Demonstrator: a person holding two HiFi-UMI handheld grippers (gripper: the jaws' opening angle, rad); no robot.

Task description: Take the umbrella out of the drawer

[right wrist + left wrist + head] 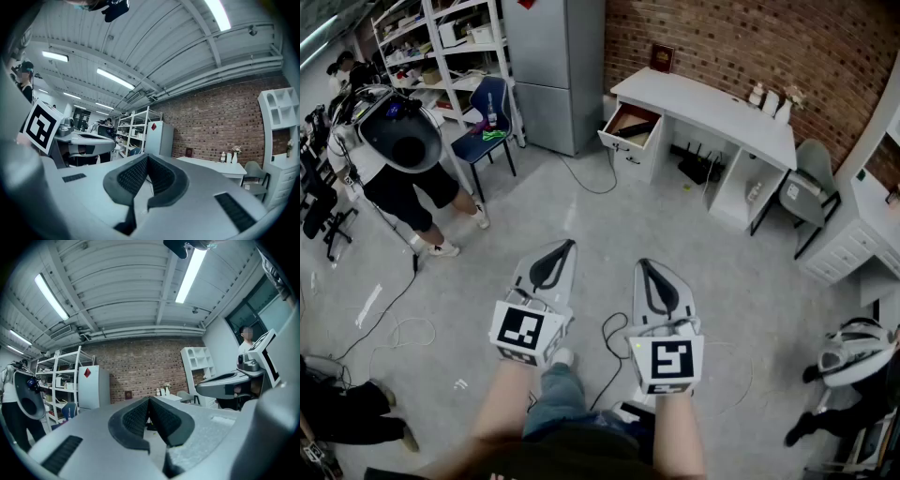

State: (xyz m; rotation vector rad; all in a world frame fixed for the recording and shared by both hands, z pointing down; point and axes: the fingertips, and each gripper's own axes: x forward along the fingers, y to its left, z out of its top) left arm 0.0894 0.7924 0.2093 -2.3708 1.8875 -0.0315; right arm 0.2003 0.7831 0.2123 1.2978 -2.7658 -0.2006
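Note:
The drawer (630,125) stands pulled open at the left end of the white desk (703,103), far across the floor. A dark long thing (639,127) lies inside it; it is too small to tell whether it is the umbrella. My left gripper (566,245) and right gripper (644,265) are held side by side, level, over the concrete floor, well short of the desk. Both are shut with nothing between the pads. In the left gripper view the left gripper (149,401) has its pads meeting at the tip, and in the right gripper view the right gripper (146,159) looks the same.
A person (398,150) wearing a rig stands at the left by a blue chair (487,122). A grey cabinet (553,66) and shelves (441,47) line the back. Cables (609,333) trail on the floor. A grey chair (811,192) sits right of the desk.

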